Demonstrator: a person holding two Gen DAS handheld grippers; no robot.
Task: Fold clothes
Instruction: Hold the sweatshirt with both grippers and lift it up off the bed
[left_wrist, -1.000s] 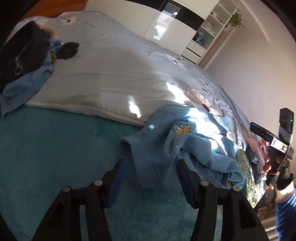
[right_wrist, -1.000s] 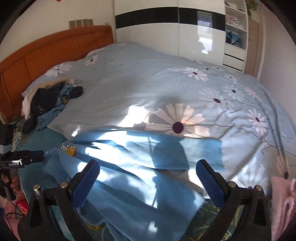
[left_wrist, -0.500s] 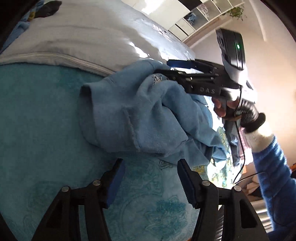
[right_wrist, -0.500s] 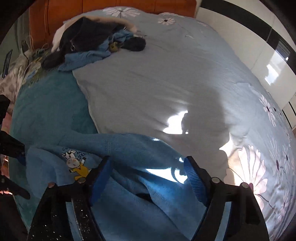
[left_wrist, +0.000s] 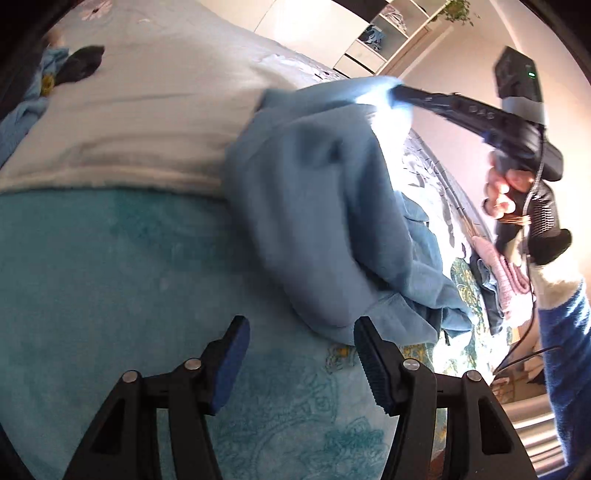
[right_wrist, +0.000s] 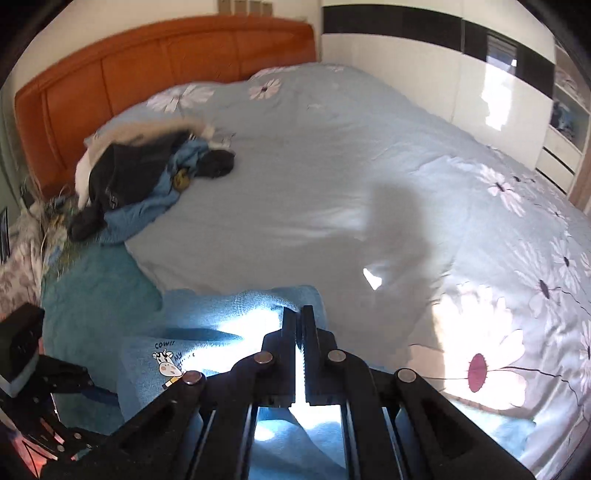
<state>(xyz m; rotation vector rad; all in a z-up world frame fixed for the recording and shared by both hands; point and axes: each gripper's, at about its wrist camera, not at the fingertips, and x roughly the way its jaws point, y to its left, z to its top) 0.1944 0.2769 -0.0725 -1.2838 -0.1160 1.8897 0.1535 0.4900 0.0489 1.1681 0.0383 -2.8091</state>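
Closest to me, my left gripper (left_wrist: 301, 347) hangs with its jaws spread apart and nothing between them, over the teal blanket (left_wrist: 110, 280) just short of the nearest fold of the light blue sweatshirt (left_wrist: 325, 206); its right blue pad (left_wrist: 369, 354) sits right at the garment's lower edge, though I cannot tell whether it touches. My right gripper (right_wrist: 299, 325) has just been closing and its jaws are now pressed together on an edge of that sweatshirt (right_wrist: 229, 332), the cloth pinched between the pads and glaring white in the sun. In the left wrist view the same gripper (left_wrist: 399, 92) holds that edge raised, so the garment drapes down from it to the bed in a bunched heap. The cartoon cow print (right_wrist: 166, 363) lies face up just left of my right jaws. Beyond the garment stretches the pale blue daisy duvet (right_wrist: 332, 177), lying over the blanket. Farther back, near the orange headboard (right_wrist: 147, 66), sits a pile of dark and blue clothes (right_wrist: 140, 181). A white wardrobe with a black band (right_wrist: 424, 74) stands along the far wall.
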